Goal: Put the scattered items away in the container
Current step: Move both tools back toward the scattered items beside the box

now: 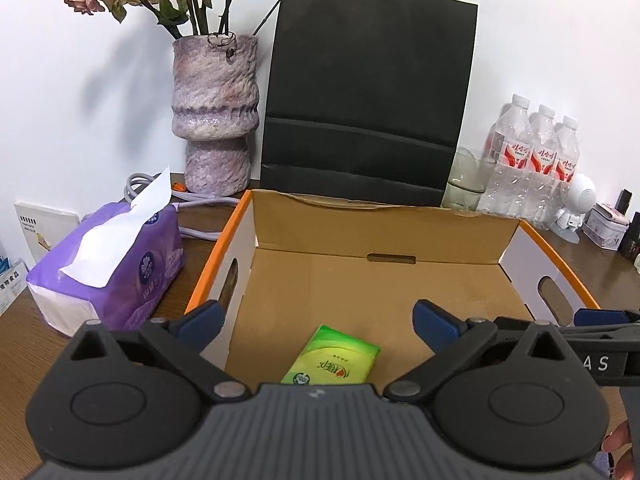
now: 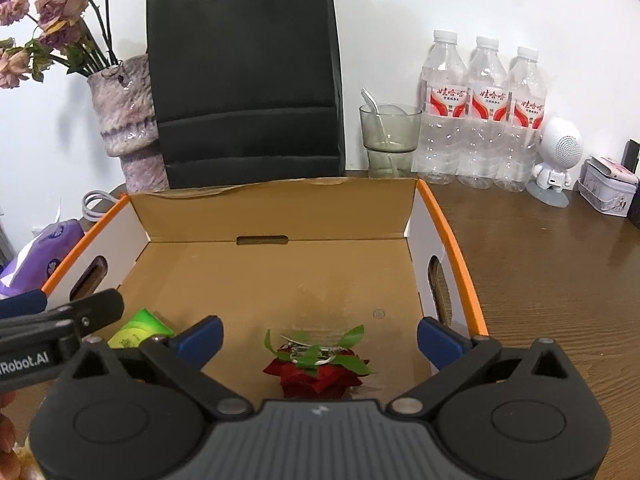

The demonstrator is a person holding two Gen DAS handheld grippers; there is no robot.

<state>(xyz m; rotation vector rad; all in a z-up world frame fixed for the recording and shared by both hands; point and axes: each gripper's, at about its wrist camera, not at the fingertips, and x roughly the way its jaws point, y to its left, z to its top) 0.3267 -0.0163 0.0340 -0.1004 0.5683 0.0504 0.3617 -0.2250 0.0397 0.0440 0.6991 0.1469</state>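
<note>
Both views are bright and evenly lit, mostly sharp. The vase (image 1: 215,114) throws a soft grey shadow left onto the white wall (image 1: 80,100). Fisheye bending curves the black bag (image 1: 368,96) and darkens the upper right corners of both frames.

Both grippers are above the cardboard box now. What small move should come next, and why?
Probably lift both grippers up and back out of the cardboard box. The left gripper and the right gripper stand open with nothing between the fingers, while the green tissue pack and the red artificial rose already lie on the box floor.
</note>
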